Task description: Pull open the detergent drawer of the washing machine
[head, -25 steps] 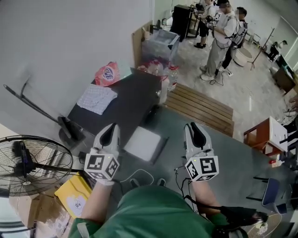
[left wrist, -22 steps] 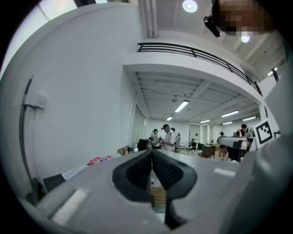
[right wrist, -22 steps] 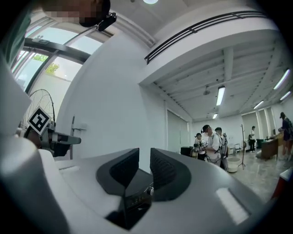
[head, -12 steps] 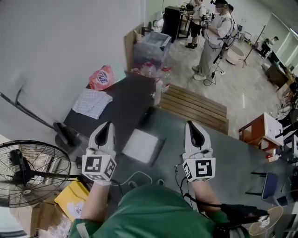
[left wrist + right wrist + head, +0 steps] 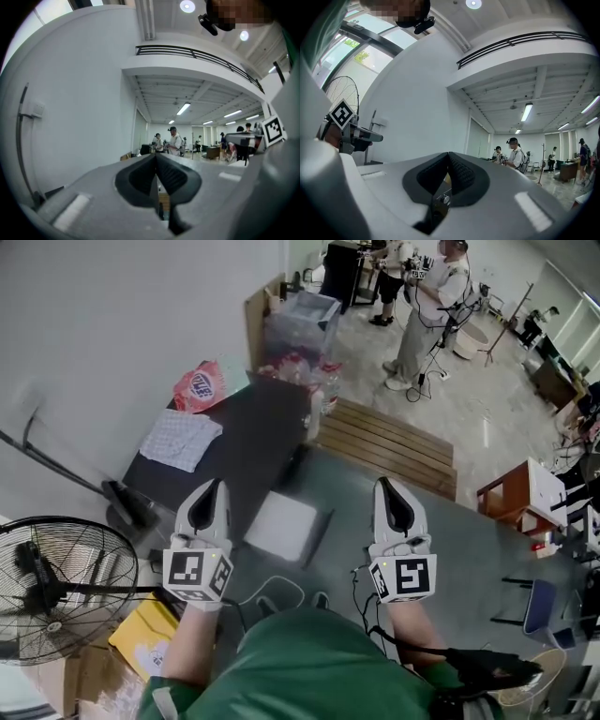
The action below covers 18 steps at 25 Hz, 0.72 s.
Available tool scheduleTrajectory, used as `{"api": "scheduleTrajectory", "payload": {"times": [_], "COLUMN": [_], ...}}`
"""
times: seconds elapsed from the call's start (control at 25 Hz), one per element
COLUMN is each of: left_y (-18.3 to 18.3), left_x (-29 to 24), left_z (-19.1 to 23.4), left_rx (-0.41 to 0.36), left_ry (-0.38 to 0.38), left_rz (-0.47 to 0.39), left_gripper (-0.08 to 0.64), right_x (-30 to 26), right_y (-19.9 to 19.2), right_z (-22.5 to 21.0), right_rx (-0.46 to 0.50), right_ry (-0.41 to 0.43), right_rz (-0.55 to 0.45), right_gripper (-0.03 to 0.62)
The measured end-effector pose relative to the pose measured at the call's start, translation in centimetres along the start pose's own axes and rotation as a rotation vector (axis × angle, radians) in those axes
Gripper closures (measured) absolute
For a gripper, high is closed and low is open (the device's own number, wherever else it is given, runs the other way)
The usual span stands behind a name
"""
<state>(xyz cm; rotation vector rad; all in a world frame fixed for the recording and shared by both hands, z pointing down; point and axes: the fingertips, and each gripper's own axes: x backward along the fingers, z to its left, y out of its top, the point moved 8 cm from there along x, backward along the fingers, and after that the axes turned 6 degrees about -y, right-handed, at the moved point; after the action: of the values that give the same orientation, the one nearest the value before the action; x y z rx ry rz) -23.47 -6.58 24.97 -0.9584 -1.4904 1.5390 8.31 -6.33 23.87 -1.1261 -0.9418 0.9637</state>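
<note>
No washing machine or detergent drawer can be made out in any view. In the head view my left gripper [image 5: 208,486] and right gripper [image 5: 386,482] are held side by side in front of the person's green top. Both point level away from the body, and nothing lies between their jaws. In the left gripper view the left gripper [image 5: 156,157] has its dark pads [image 5: 176,176] pressed together. The right gripper [image 5: 449,153] is likewise shut on nothing in its own view. Both look across a large hall towards a pale wall.
Beyond the left gripper stands a dark table [image 5: 253,442] with a checked cloth [image 5: 181,439] and a red bag [image 5: 200,385]. A white flat box [image 5: 281,526] lies between the grippers. A wooden pallet [image 5: 394,448], a fan [image 5: 56,582], a yellow box [image 5: 145,634] and standing people [image 5: 422,296] surround them.
The right gripper's marker cube has rolled to sit squarer. Both grippers stay side by side, while the scene behind them has slid a little in the head view.
</note>
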Motion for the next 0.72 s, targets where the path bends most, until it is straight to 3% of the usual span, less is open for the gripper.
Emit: {"api": "scheduleTrajectory", "payload": {"times": [0.72], "left_y": [-0.39], "left_x": [-0.06], "left_z": [0.03], "left_rx": [-0.004], "left_ry": [0.003], "left_rz": [0.02], "left_gripper": [0.561], "right_x": [0.04], "right_y": [-0.5], "right_z": [-0.07], "right_rx": [-0.004], "right_ry": [-0.004], "right_rz": [0.005], "right_gripper": [0.591]}}
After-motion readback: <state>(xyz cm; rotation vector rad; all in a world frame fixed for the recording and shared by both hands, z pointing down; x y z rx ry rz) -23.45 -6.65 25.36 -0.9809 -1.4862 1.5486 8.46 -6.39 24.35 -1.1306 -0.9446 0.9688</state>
